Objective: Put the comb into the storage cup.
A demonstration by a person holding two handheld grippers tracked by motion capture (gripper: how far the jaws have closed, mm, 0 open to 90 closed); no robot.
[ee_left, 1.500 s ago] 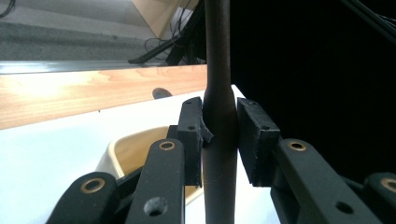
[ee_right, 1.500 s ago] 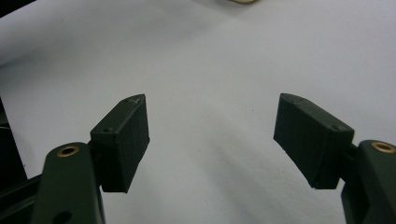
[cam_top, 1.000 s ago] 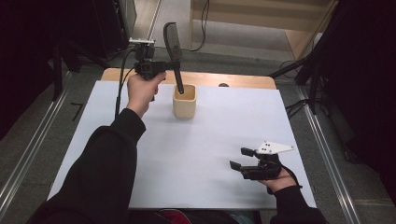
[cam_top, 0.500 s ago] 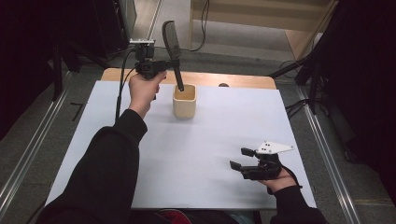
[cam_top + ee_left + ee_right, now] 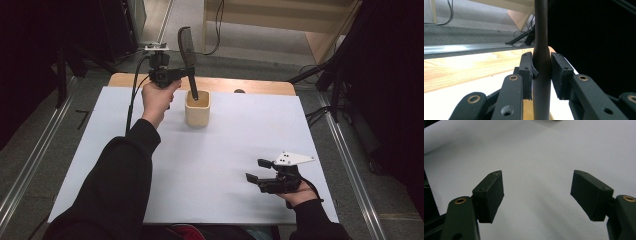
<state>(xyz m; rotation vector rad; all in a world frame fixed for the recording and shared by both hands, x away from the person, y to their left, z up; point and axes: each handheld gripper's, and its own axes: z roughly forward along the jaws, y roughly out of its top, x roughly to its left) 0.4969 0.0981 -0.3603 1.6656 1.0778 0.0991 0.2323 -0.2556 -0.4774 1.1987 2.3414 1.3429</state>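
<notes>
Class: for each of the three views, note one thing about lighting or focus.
High view: table brightly lit, surroundings near black. Left gripper view: spatula handle sharp between the jaws, right background black, glare on the wood. Right gripper view: pads slightly soft over the evenly lit white sheet.

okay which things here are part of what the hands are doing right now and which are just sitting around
In use:
- black spatula, handle end down in the cup
- beige cup
- left gripper, shut on the spatula handle

Idle or background:
- right gripper, open over the white table sheet
- cables on the floor
</notes>
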